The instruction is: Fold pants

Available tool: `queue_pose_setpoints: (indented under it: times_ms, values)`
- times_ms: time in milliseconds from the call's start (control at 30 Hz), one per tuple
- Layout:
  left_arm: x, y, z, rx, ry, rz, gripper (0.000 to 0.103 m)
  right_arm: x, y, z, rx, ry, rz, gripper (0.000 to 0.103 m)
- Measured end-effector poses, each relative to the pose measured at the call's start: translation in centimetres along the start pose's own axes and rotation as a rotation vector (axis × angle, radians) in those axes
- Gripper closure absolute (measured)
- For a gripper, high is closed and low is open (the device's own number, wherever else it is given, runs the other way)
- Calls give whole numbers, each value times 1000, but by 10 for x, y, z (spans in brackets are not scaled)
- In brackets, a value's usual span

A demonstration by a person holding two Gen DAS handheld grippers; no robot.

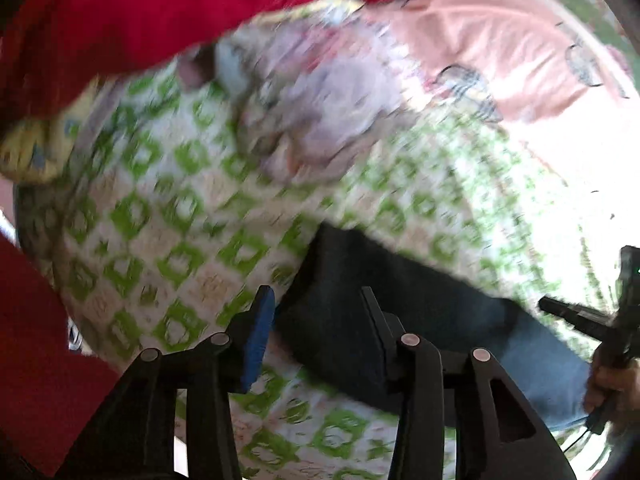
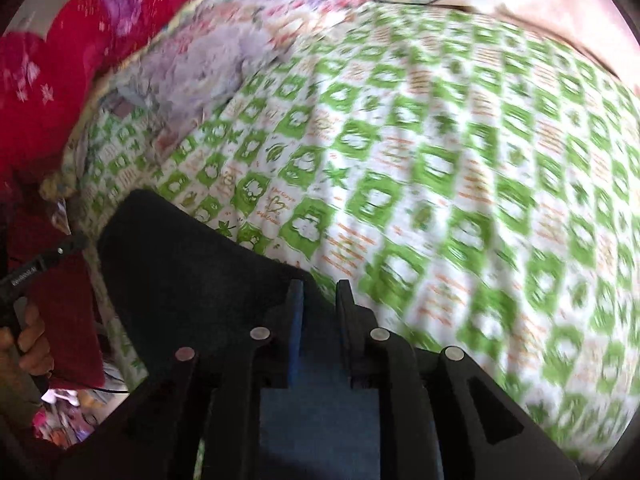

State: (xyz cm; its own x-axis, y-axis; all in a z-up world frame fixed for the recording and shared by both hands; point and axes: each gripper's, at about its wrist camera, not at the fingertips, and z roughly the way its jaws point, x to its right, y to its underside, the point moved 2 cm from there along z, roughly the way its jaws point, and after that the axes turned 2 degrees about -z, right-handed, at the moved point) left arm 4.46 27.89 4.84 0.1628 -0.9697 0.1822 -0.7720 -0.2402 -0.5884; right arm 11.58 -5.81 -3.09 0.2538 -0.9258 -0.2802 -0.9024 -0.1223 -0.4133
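The pants [image 1: 384,320] lie on a green-and-white checked bedsheet [image 1: 168,216] — dark, heavy fabric, folded into a thick slab. The left wrist view alone shows a paler blue stretch toward the right gripper [image 1: 560,308]. The left gripper [image 1: 316,300] stands spread over one edge. The right wrist view shows the right gripper [image 2: 318,292] pinching the cloth between blue pads — plus a red blanket [image 2: 60,52].

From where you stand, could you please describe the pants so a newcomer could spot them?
Find the green-and-white checked sheet covering the bed. At its near edge lie the pants, close to both grippers. They are the only plain dark-blue cloth; the neighbours are red, pink or floral.
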Motion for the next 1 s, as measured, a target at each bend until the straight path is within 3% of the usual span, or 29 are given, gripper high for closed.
queue_pose_setpoints:
  times_ms: [167,333,633,800,1000]
  values:
    - [45,-11,-2,1,73,93,58,29,26,-32,32,1,105,79]
    - [105,-3,9,-48,174,230,49,58,60,-70,76,35,201,66]
    - [207,44,32,-201,377,490,49,99,136,-118,103,122,383,66]
    - [260,81,31,-275,481,702,47,115,179,-144,131,182,500,66]
    - [313,121,28,-350,571,910,45,140,228,-180,229,275,715,66]
